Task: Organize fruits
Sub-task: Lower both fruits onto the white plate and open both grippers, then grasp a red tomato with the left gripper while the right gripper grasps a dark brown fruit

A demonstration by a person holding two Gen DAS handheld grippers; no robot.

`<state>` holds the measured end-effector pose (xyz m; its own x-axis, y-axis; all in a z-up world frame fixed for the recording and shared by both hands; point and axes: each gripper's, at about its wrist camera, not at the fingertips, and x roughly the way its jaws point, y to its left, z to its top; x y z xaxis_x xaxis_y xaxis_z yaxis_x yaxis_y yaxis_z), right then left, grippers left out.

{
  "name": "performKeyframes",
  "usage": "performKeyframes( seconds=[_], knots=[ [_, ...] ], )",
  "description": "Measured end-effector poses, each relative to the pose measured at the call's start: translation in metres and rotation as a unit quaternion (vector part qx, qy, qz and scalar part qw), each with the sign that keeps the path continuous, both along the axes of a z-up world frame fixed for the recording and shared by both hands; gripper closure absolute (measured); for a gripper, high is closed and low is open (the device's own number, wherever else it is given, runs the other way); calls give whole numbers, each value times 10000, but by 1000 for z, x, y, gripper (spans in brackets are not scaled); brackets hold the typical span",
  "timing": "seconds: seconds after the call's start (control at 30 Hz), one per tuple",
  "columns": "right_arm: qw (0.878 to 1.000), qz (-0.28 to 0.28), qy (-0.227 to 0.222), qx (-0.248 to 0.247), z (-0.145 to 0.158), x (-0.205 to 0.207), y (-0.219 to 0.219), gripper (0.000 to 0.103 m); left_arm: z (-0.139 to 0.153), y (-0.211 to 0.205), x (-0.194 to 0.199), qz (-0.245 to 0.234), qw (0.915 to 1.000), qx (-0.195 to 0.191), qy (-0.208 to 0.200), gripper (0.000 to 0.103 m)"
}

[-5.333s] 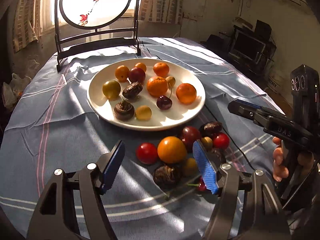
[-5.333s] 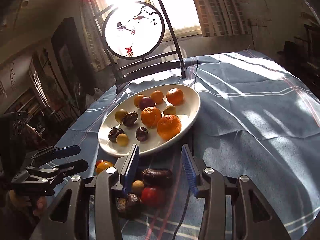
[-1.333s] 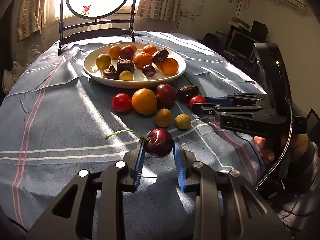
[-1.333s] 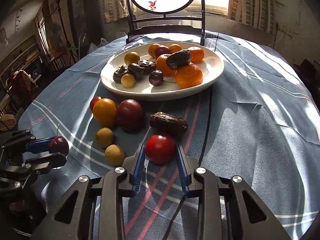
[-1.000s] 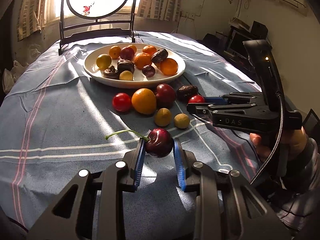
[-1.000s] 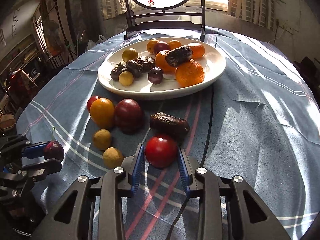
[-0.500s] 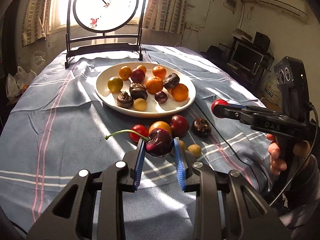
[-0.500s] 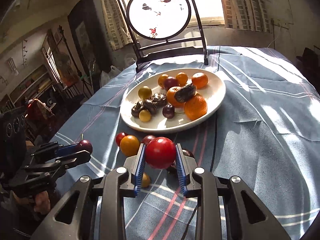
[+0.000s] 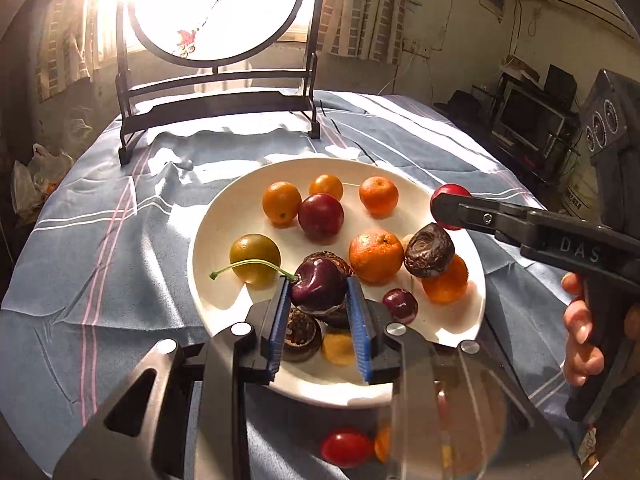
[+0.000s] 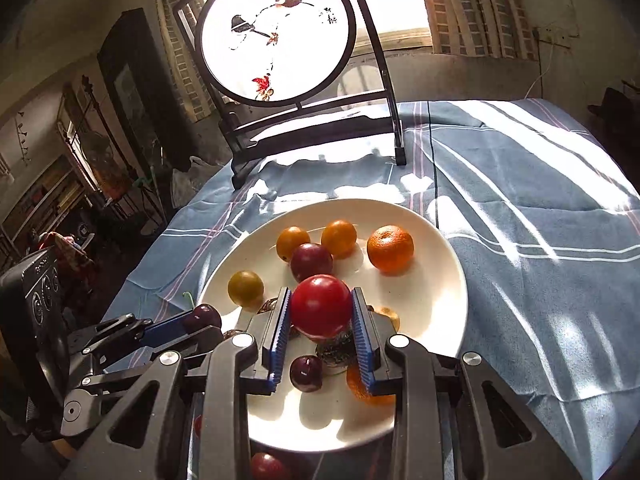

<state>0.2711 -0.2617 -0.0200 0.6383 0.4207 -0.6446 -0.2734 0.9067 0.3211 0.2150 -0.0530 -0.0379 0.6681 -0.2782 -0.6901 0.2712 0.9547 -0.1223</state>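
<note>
My left gripper (image 9: 319, 292) is shut on a dark red cherry (image 9: 318, 285) with a green stem and holds it above the near part of the white plate (image 9: 224, 216). My right gripper (image 10: 321, 307) is shut on a red tomato (image 10: 321, 306) and holds it above the plate (image 10: 444, 280) too. The plate carries several oranges, plums, dark dates and small yellow fruits. The right gripper also shows in the left wrist view (image 9: 448, 206) over the plate's right rim. The left gripper shows in the right wrist view (image 10: 202, 318) at the plate's left edge.
A round painted screen on a black stand (image 9: 216, 8) stands behind the plate on the blue striped tablecloth (image 9: 100, 240). A red tomato (image 9: 346, 448) and other loose fruit lie on the cloth in front of the plate, partly hidden by my grippers.
Both grippers have moved forward from over the loose fruit to above the plate, each still carrying its fruit. The plate now looks much closer in both views.
</note>
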Motion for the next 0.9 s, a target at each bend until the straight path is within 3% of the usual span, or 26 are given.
performKeyframes(
  seconds=[0.03, 0.07, 0.13, 0.17, 0.3, 0.37, 0.53, 0.6, 0.67, 0.9],
  knots=[
    [10000, -30, -36, 13, 0, 0, -1, 71, -2, 1, 4, 29, 10000, -36, 50, 66],
    [9999, -25, -82, 63, 1, -4, -3, 68, -3, 2, 5, 74, 9999, -64, 68, 50],
    [9998, -14, -207, 60, 5, -16, -7, 66, 1, 6, -5, 148, 9998, -134, -86, 37],
    [9997, 10, -259, 31, 6, -24, -10, 66, 3, 8, -11, 133, 9997, -145, -160, 35],
    [9992, 11, -380, -95, 4, -69, -24, 66, 4, 15, -49, -43, 9996, -202, -174, 35],
    [9992, -52, -377, -87, -6, -94, -34, 61, -3, 17, -70, -93, 9998, -97, -138, 36],
    [9996, -236, 0, 149, -43, -127, -56, 60, -25, 16, -103, -212, 9995, 204, 134, 36],
    [9994, -277, 14, 203, -46, -131, -59, 60, -32, 12, -107, -228, 9986, 446, 170, 41],
    [9993, -295, -127, 201, -43, -135, -60, 59, -35, 9, -107, -273, 9978, 551, 259, 54],
    [9989, -276, -140, 341, -45, -137, -63, 59, -44, -1, -98, -435, 9947, 801, 481, 66]
  ],
)
